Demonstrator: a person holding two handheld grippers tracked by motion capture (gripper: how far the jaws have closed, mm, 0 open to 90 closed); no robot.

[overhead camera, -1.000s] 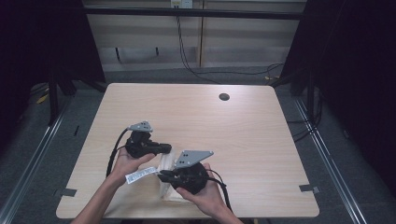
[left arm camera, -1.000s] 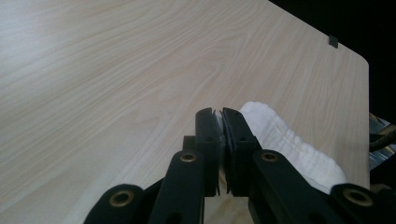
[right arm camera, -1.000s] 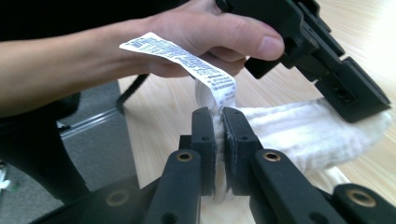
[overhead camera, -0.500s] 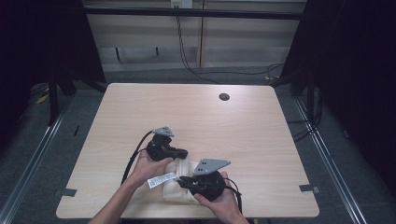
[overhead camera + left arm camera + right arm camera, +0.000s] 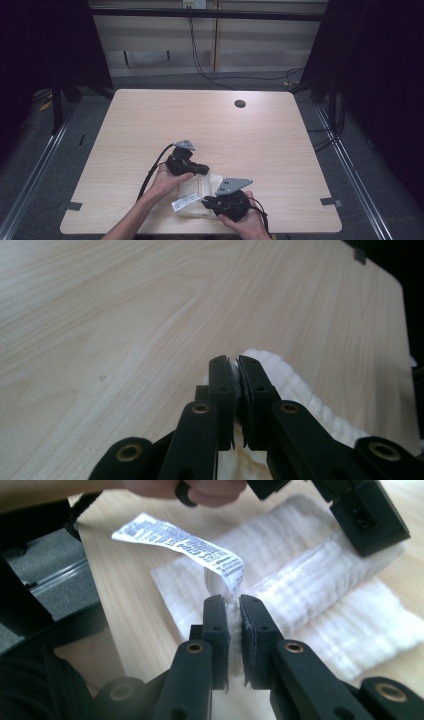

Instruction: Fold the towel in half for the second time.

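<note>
**Towel fold under way, both grippers pinching cloth**

White towel (image 5: 197, 192) lies near the front edge of the table (image 5: 150, 120), between the person's two hands. It is already doubled into a thick pad; the right gripper view shows a folded ridge running across it and layers stacked below.

Left gripper (image 5: 200, 169) sits at the far edge of the towel. In the left gripper view its jaws stand nearly together with a thin bit of white cloth (image 5: 280, 375) caught between them, so it is clamped on the towel's edge.

Right gripper (image 5: 207, 201) is at the near edge. Its jaws are narrow, closed on a pinch of cloth just below the printed care label (image 5: 185, 542), which curls up free above the tips.

Judgement: folding is partly done. At least one fold is in; both held edges look raised for another fold or a straightening pull. Left to do: bring the edges together, lay the pad flat, let go. Label may end up outside the fold.
</note>
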